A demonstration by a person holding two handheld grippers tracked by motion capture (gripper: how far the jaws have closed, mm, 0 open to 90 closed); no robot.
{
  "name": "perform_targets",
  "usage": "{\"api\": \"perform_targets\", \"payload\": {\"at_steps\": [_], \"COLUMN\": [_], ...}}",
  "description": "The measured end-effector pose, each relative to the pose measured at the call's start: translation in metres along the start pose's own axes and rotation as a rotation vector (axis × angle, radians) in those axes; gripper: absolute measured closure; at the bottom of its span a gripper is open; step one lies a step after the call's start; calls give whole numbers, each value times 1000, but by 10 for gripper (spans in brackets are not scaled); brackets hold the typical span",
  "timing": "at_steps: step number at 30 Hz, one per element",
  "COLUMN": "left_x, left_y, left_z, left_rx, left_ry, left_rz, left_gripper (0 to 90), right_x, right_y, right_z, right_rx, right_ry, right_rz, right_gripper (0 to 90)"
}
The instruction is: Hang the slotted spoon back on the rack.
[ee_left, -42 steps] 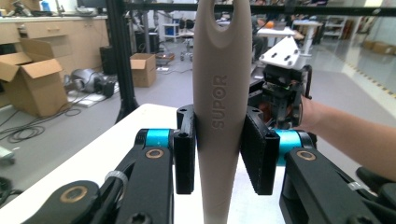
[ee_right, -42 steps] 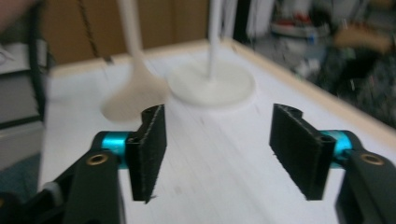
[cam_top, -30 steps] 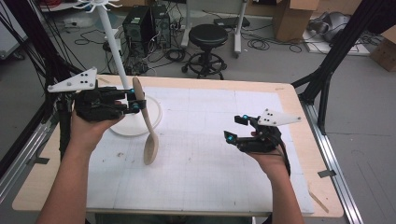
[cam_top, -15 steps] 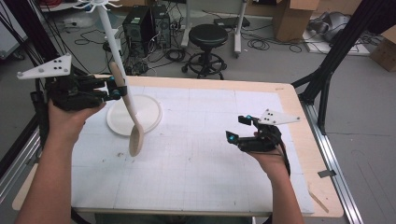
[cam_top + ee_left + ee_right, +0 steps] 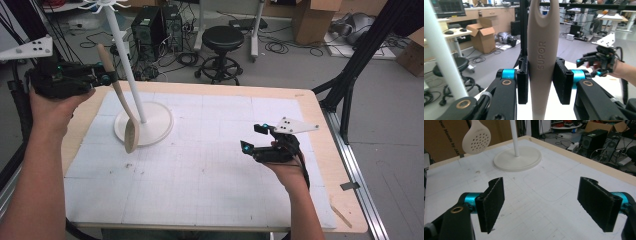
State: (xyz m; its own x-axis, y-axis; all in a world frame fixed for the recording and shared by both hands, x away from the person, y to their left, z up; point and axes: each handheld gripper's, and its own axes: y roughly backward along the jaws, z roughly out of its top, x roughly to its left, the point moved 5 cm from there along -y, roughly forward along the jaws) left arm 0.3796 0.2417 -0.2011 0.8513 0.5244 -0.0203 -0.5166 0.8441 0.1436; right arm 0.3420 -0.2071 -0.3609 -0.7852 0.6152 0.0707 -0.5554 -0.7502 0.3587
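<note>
A beige slotted spoon (image 5: 131, 134) hangs tilted, bowl down, over the front left rim of the white stand's round base (image 5: 158, 123). My left gripper (image 5: 103, 79) is shut on the spoon's handle (image 5: 541, 57), level with the stand's pole (image 5: 125, 65) and left of it. In the left gripper view the pads (image 5: 561, 80) press on both sides of the handle. My right gripper (image 5: 252, 137) hovers low over the mat at the right; its jaws have just been opening and nothing is between them (image 5: 544, 205). Its view shows the spoon's perforated bowl (image 5: 476, 137) and the base (image 5: 517, 158).
A white gridded mat (image 5: 210, 170) covers the wooden table (image 5: 320, 130). A thin wooden stick (image 5: 342, 215) lies near the front right corner. Beyond the far edge stand a black stool (image 5: 224, 40), computer towers (image 5: 150, 22) and cables. Black frame posts (image 5: 357, 65) rise at the right.
My left gripper has carried the spoon up and toward the far left; its bowl left the mat and now hangs by the stand's base. The right hand stayed in place.
</note>
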Motion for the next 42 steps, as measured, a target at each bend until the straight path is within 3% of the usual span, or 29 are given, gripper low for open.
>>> {"api": "perform_targets", "payload": {"at_steps": [8, 10, 14, 22, 28, 36, 42], "left_x": [17, 28, 36, 56, 63, 60, 64], "left_y": [6, 9, 11, 4, 0, -5, -6], "left_z": [20, 27, 32, 36, 34, 37, 40], "left_rx": [26, 44, 45, 108, 139, 132, 153], "left_ry": [-10, 11, 23, 48, 52, 41, 55], "left_rz": [46, 73, 94, 164, 199, 189, 222], "left_gripper": [681, 681, 681, 681, 681, 681, 681], "right_x": [0, 0, 1, 3, 3, 2, 6], "right_y": [0, 0, 0, -1, -1, -2, -5], "right_z": [0, 0, 1, 1, 1, 1, 0], "right_rx": [0, 0, -4, -4, -3, 1, 5], "right_ry": [-2, -1, 1, 6, 5, 4, 17], "right_rz": [1, 3, 5, 16, 14, 17, 32], "right_gripper": [213, 213, 213, 214, 215, 216, 224]}}
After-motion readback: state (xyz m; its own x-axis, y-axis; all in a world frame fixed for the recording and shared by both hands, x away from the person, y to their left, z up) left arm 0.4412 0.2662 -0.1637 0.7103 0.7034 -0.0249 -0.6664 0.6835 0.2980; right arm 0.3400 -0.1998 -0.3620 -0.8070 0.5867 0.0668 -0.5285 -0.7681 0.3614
